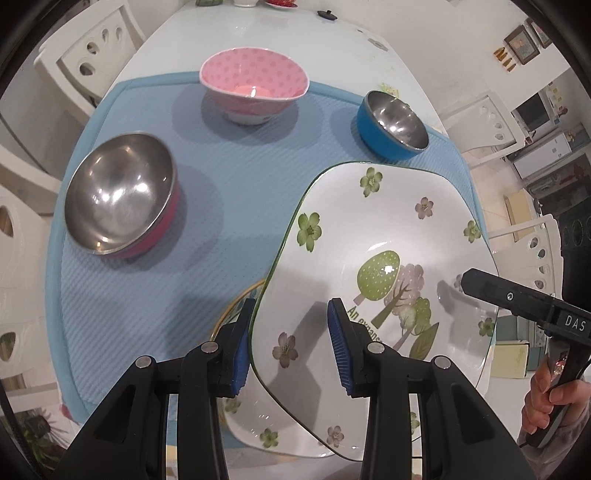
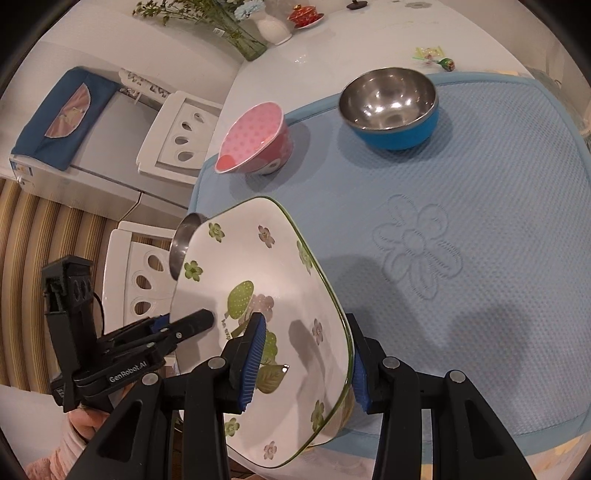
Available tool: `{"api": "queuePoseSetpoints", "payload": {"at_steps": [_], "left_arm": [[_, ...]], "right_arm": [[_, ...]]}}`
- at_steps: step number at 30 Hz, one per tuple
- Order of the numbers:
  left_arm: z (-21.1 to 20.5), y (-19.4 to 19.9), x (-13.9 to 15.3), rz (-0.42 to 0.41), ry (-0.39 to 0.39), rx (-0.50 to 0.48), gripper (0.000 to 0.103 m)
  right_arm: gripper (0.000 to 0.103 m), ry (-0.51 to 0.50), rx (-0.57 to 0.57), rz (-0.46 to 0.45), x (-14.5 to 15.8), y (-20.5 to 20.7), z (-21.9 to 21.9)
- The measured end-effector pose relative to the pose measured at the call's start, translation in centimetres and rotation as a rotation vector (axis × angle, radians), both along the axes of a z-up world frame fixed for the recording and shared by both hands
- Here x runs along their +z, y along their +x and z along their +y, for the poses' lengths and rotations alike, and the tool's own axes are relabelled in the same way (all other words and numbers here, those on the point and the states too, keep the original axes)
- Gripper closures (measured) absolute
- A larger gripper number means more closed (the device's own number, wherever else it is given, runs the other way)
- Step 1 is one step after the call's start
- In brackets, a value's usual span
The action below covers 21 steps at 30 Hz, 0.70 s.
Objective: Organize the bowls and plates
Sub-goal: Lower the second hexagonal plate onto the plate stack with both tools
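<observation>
A white square plate with green and pink flowers [image 1: 373,236] is held up, tilted, above the blue mat [image 1: 147,295]. My left gripper [image 1: 291,332] straddles its left rim, fingers wide on either side. My right gripper [image 2: 306,358] straddles its opposite rim [image 2: 347,332] the same way; it shows in the left wrist view [image 1: 480,284] reaching over the plate. A second flowered plate [image 1: 258,424] lies under it on the mat. A steel bowl with pink outside [image 1: 122,192], a pink dotted bowl [image 1: 255,81] and a steel bowl with blue outside [image 1: 391,125] stand on the mat.
White chairs [image 1: 88,48] stand around the white table [image 1: 295,33]. At the far end are a vase with flowers [image 2: 273,26], a red dish [image 2: 304,16], a small black lid [image 1: 327,14] and sweets [image 2: 436,59].
</observation>
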<state>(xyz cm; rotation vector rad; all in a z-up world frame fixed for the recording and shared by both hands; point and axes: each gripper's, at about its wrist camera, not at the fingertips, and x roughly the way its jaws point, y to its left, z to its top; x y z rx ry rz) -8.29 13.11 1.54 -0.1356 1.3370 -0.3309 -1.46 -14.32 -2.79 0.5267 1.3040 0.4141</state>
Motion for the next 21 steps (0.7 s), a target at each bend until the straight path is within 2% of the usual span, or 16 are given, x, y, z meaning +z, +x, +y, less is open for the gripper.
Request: {"api": "queuePoseSetpoints", "payload": {"at_steps": [21], "left_arm": [[3.0,-4.0,-3.9,0.077,0.034,-0.022,0.069]], "right_arm": [[0.062,-0.003,0.019,0.102,-4.4,-3.1,3.9]]}}
